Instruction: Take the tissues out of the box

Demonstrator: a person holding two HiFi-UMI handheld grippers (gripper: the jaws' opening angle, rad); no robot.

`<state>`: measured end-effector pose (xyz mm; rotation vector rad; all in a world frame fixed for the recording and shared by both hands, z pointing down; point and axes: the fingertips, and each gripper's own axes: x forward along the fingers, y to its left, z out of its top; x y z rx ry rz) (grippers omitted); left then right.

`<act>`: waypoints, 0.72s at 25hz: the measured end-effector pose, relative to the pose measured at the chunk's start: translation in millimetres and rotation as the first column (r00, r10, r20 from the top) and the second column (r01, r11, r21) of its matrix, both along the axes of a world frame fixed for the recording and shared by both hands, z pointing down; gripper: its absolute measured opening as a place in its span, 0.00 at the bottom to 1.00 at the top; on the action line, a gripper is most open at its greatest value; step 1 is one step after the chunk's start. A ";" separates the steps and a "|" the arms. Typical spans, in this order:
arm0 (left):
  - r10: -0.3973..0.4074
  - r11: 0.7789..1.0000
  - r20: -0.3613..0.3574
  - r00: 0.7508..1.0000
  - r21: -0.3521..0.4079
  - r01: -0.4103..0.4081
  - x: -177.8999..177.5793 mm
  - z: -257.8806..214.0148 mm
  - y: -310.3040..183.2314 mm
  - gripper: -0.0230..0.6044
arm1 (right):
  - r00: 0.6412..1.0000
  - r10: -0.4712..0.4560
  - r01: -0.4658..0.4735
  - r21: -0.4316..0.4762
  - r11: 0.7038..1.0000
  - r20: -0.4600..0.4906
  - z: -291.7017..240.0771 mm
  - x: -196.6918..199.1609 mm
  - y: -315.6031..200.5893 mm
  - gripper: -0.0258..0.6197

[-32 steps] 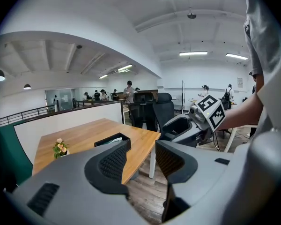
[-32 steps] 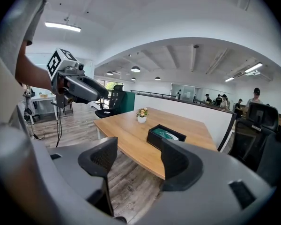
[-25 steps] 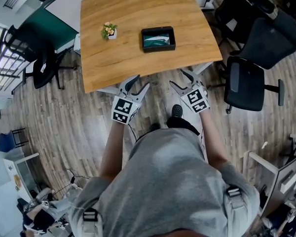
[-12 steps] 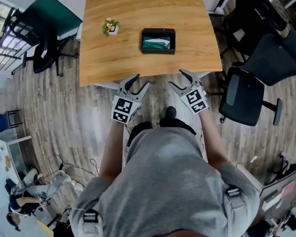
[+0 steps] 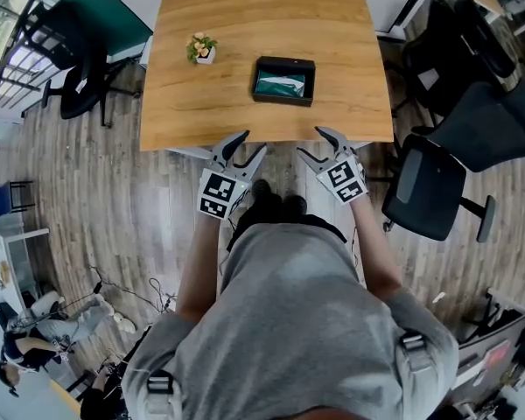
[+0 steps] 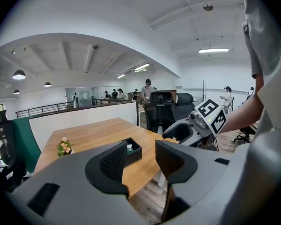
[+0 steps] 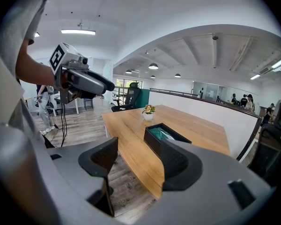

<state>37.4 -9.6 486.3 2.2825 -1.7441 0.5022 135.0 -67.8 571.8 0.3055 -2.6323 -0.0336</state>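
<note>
Black on the bench [image 5: 245, 24], spot the box [image 5: 282, 100] holding tissues [image 5: 283, 83], long axis along the bench's near edge, dead ahead midway between left hand-held gripper [image 5: 247, 145] and right hand-held gripper [image 5: 315, 144], both gaping empty near that edge.

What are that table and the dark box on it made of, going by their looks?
The table looks like wood or a wood-look laminate: warm brown, with grain streaks and a smooth, even top. The box is black and matte with stiff, straight walls. It may be plastic or covered board, but the pictures leave that open.
</note>
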 end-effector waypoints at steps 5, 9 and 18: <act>-0.013 1.000 -0.011 1.000 -0.002 0.013 -10.5 3.6 -9.5 0.36 | 1.000 0.004 -0.004 0.004 1.000 -0.009 0.9 -4.5 -14.0 0.49; -0.013 1.000 -0.016 1.000 -0.007 0.012 -25.8 8.9 -22.2 0.36 | 1.000 0.012 -0.012 -0.003 1.000 -0.017 6.3 -16.4 -25.4 0.49; 0.017 1.000 -0.035 0.999 -0.015 -0.017 -63.4 13.6 -69.0 0.36 | 0.999 0.024 -0.024 -0.008 1.000 -0.030 5.5 -56.3 -64.0 0.49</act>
